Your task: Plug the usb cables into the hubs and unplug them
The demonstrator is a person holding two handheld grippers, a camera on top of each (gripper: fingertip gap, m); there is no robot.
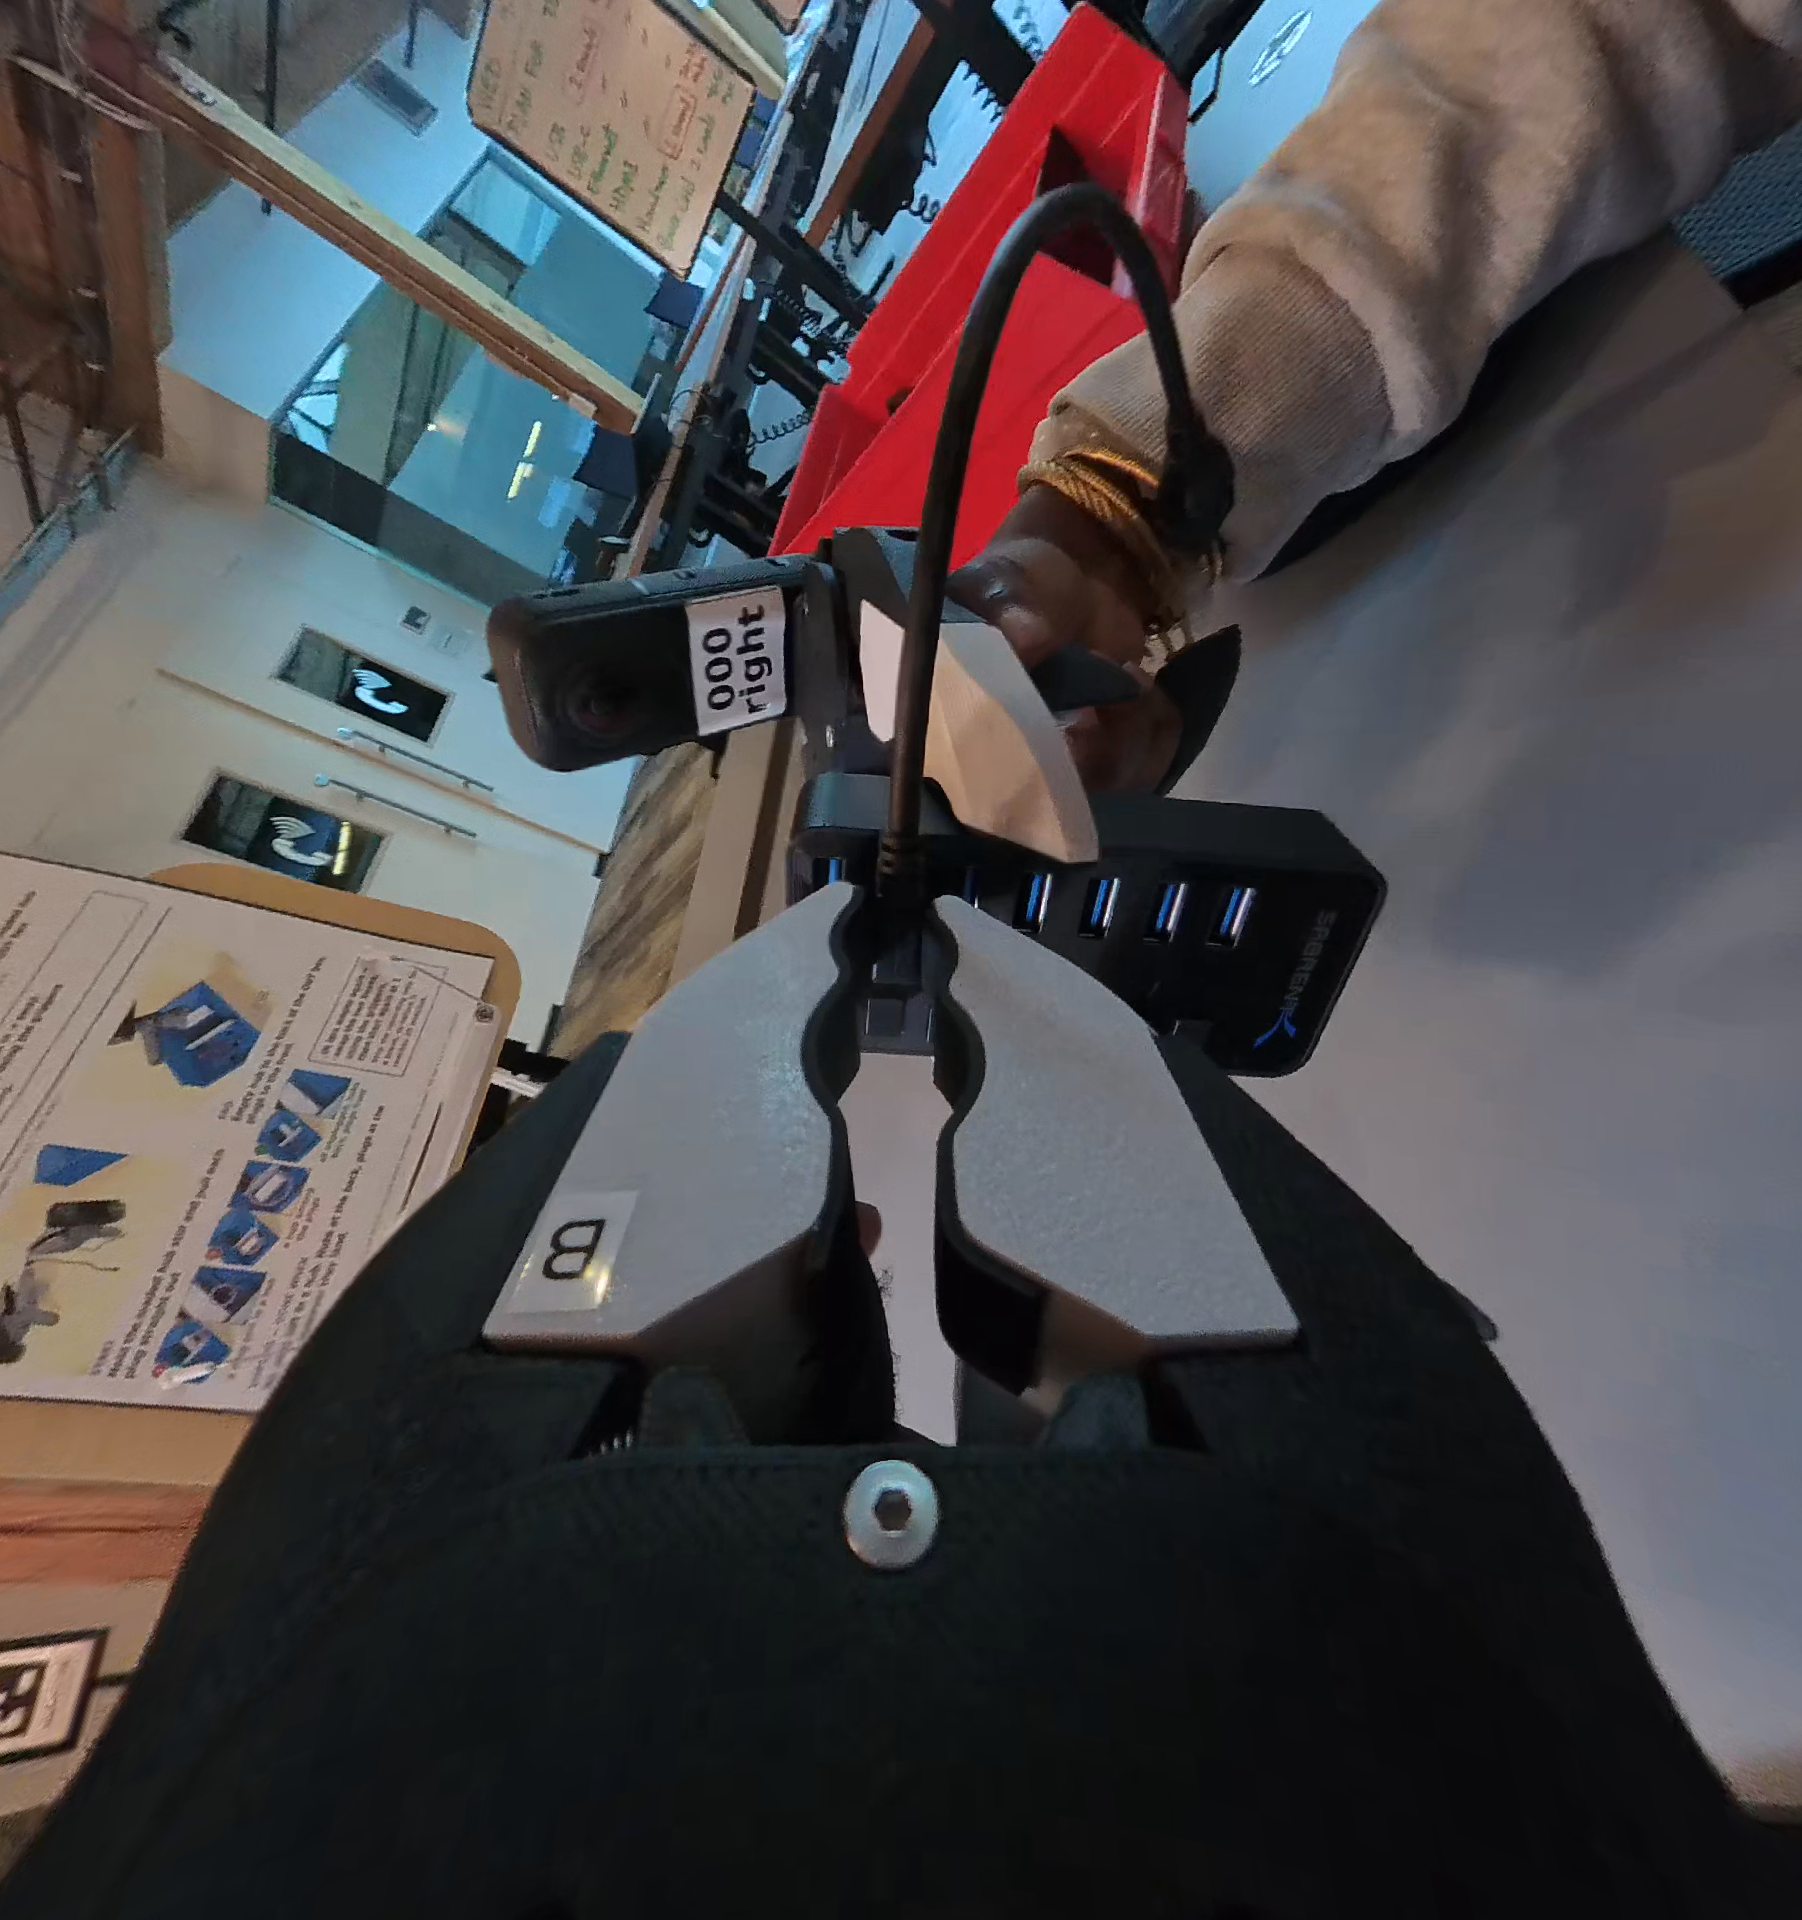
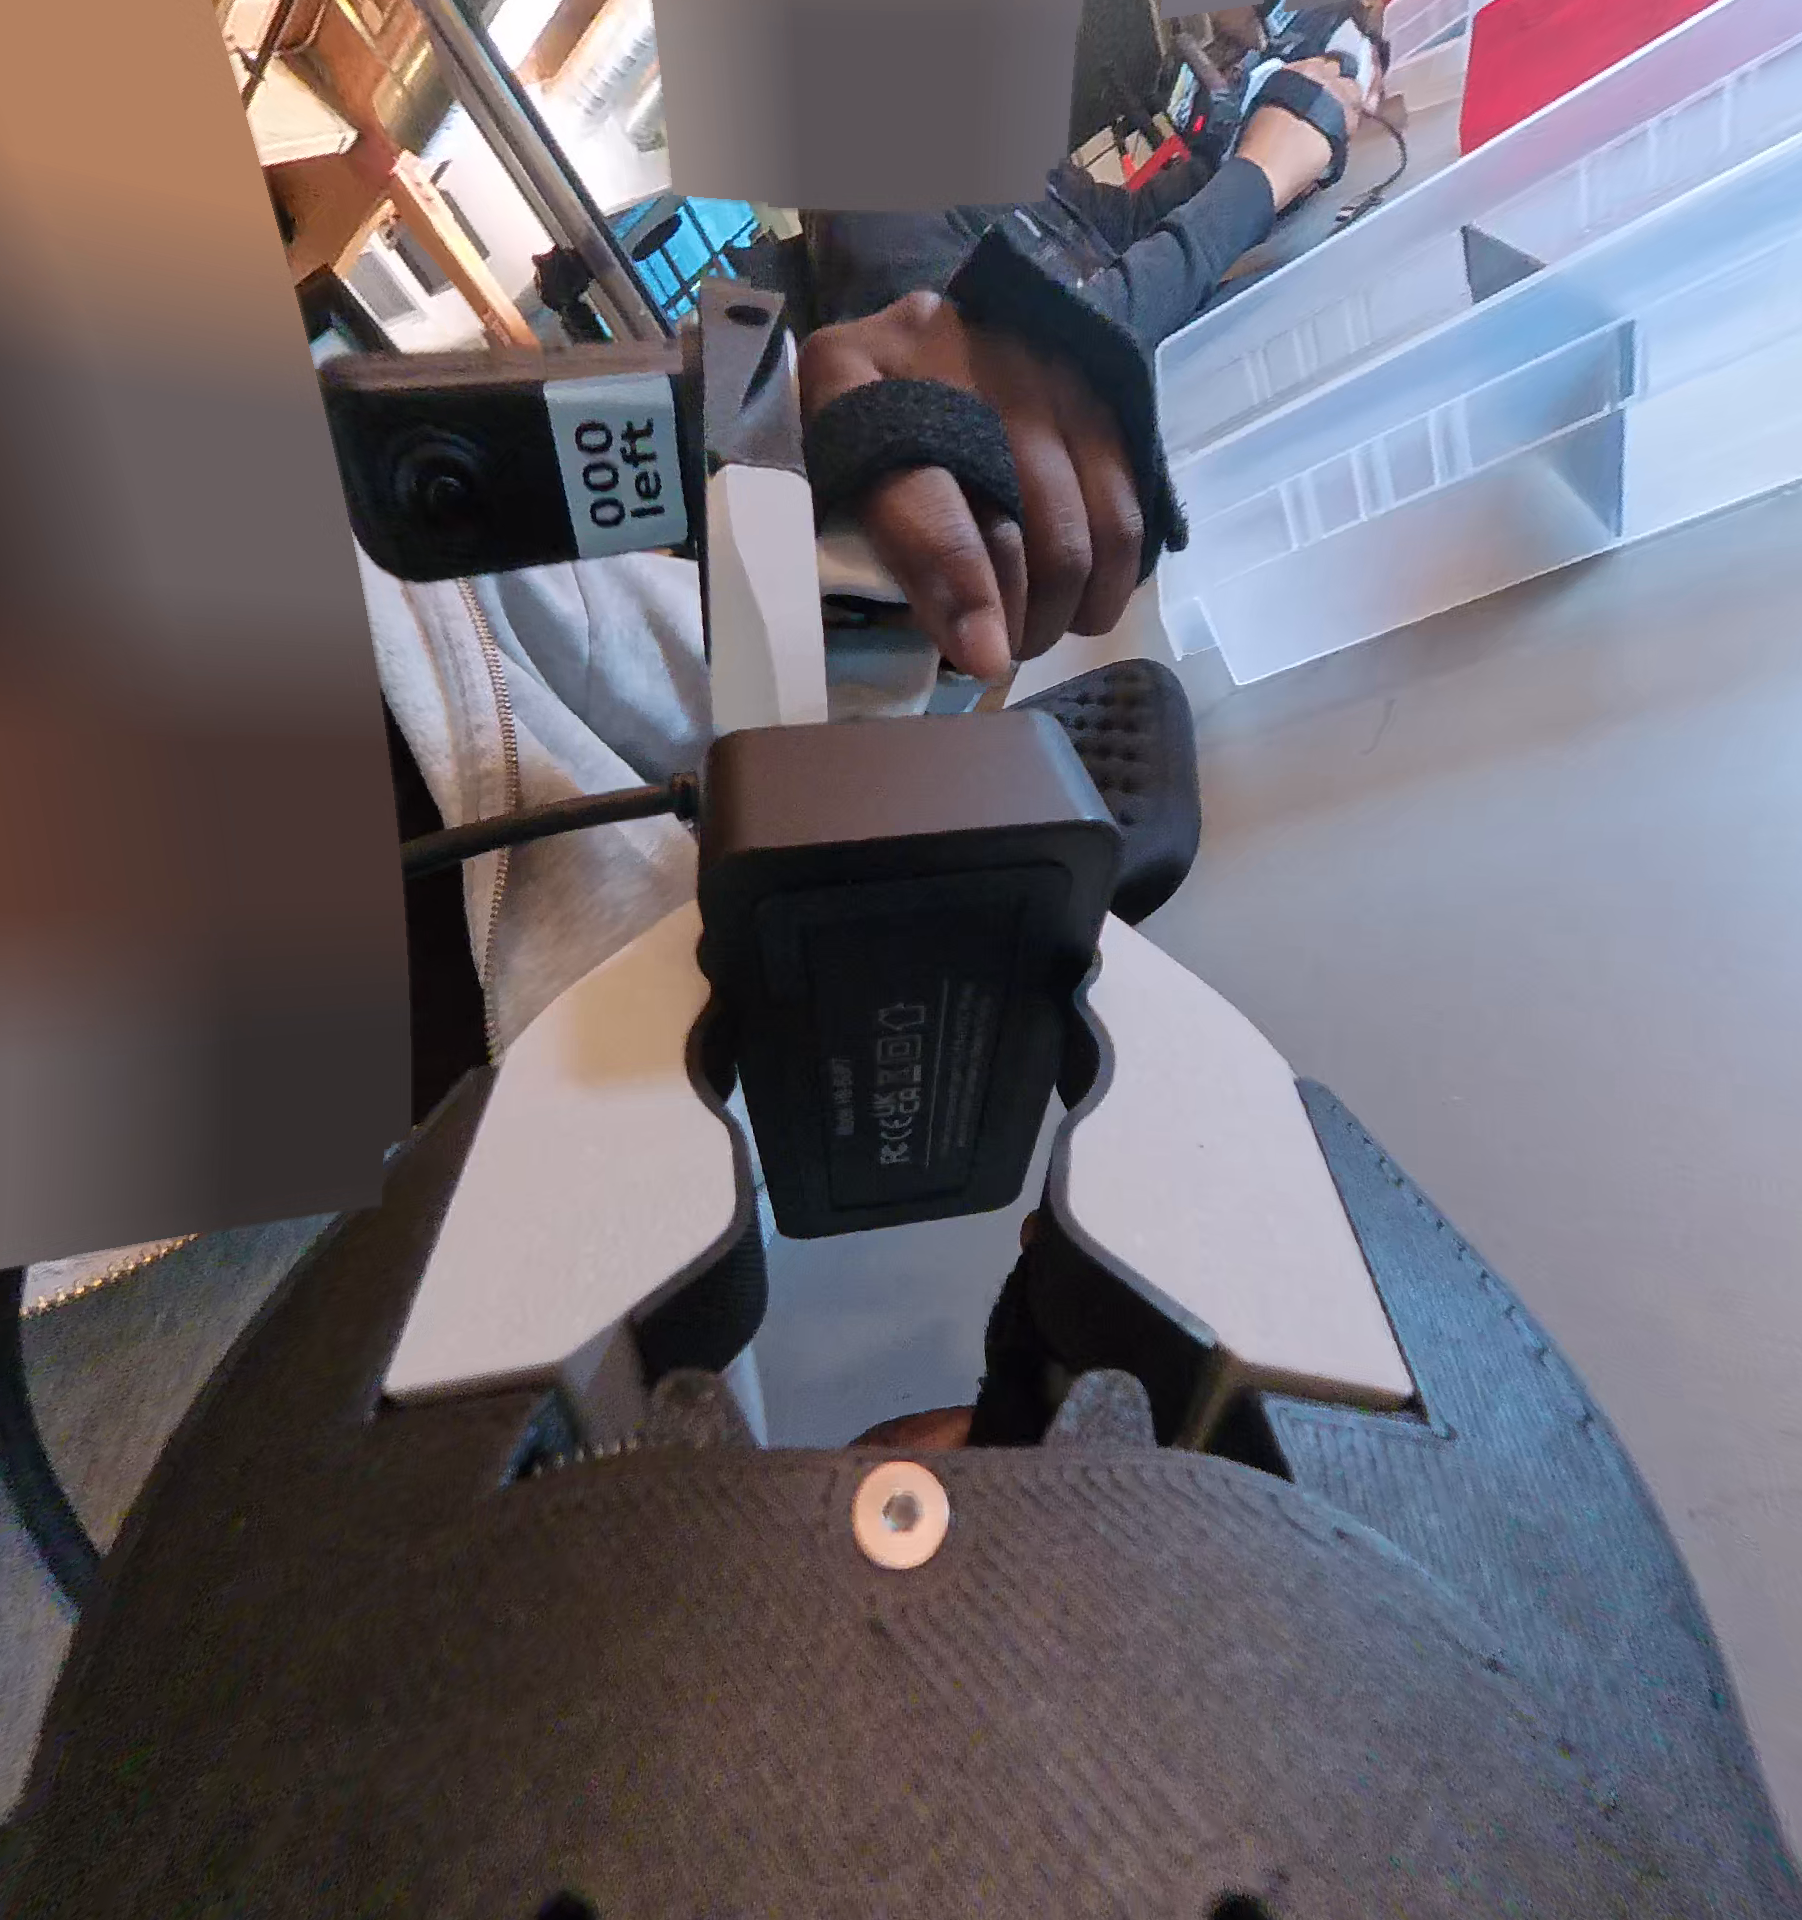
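Black plastic and grey metal fill both views. The left gripper (image 1: 892, 977) is clamped on the usb plug (image 1: 895, 1003), whose cable (image 1: 964, 416) loops up toward twelve o'clock and bends down at one o'clock in front of a beige sleeve (image 1: 1448, 260). The plug's metal end points back toward the camera, away from the hub (image 1: 1219, 935), which lies just beyond the fingertips and runs out toward three o'clock with a row of blue ports facing the left gripper. In the right wrist view, the right gripper (image 2: 897, 997) is closed on that hub, gripping its two long edges, underside toward the camera, with the hub's own lead leaving at nine o'clock.

Judging by the metal end in the open, the plug is out of the hub; whether it was just pulled or is yet to go in cannot be told. To seat it well, the plug probably needs turning so the metal end faces a free port, held square to the port row, then pushed straight while the right gripper braces the hub against the push. Slack in the cable should be kept, so it does not drag the plug sideways.
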